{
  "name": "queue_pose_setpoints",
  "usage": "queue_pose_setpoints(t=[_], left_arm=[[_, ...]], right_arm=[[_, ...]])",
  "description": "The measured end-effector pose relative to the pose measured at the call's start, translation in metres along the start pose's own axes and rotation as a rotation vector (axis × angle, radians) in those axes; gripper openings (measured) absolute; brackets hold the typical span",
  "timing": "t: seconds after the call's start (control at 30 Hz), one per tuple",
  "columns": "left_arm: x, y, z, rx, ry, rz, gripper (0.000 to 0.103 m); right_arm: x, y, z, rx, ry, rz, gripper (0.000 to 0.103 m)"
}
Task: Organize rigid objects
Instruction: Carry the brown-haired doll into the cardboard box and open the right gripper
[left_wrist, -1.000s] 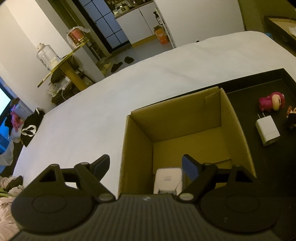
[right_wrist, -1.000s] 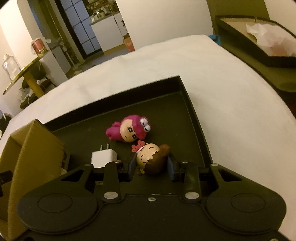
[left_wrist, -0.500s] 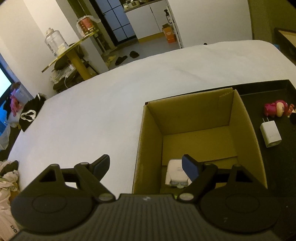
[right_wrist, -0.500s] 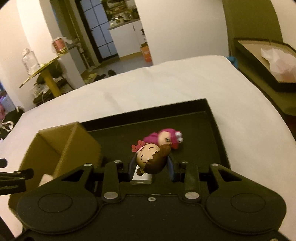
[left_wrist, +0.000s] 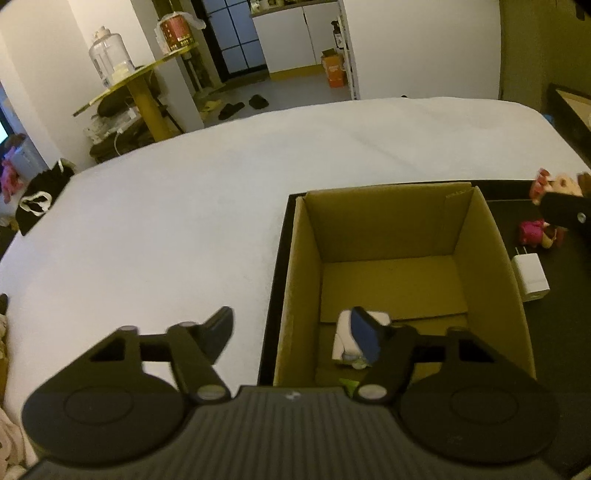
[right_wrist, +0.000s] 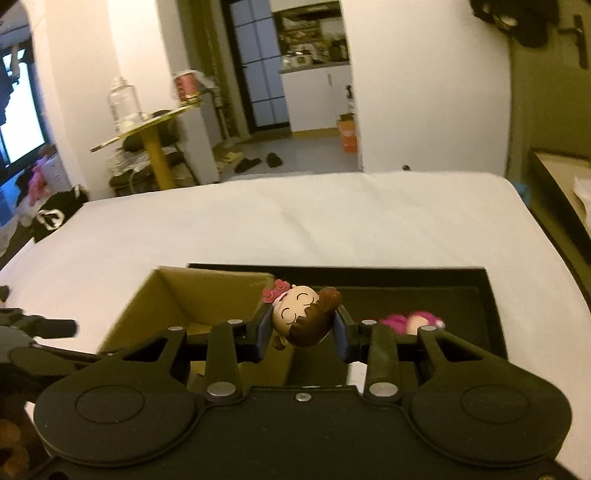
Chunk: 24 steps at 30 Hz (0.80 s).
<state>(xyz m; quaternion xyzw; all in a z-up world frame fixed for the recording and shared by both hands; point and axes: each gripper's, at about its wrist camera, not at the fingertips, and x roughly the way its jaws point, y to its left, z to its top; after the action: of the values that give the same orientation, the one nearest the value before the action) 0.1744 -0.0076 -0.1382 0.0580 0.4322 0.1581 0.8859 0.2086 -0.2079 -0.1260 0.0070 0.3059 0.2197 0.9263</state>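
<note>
Brown cardboard, folded into an open box, sits at the left end of a flat black tray on a white bed cover. This is where the small hard things go.

The right gripper pinches a little doll head with brown hair and a pink bow. Both pads press on its sides, so the doll head is held tight and hangs in the air. It is near the box's right wall, a bit above the rim, but not over the open middle yet. I think the step in hand is carrying this doll head from the tray to the box.

The left gripper hovers by the near left corner of the box. Its jaws have just been closing a bit, and nothing is between them. They are apart and hold nothing. One small white boxy thing already lies on the box floor, close to the near wall.

Two things wait on the tray beside the box: a white plug block with two metal pins and a pink toy figure.

Next, I think the right gripper needs to go left until the doll head is over the hollow of the box, dip a little, then let go. It should stay clear of the cardboard wall and of the left gripper, which is close by.
</note>
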Motion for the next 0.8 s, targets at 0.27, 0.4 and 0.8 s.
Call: queue_pose_setpoints(t=[0.27, 0.4, 0.8], left_arm=[[0.000, 0.013, -0.006, -0.034, 0.017, -0.060, 0.018], [-0.001, 0.021, -0.008, -0.059, 0.014, -0.080, 0.006], [0.002, 0.031, -0.010, -0.093, 0.015, -0.133, 0.006]], right_arm=[[0.000, 0.034, 0.008, -0.102, 0.002, 0.036, 0.034], [0.003, 0.050, 0.007, -0.144, 0.012, 0.037, 0.034], [0.019, 0.086, 0.009, -0.203, 0.050, 0.038, 0.035]])
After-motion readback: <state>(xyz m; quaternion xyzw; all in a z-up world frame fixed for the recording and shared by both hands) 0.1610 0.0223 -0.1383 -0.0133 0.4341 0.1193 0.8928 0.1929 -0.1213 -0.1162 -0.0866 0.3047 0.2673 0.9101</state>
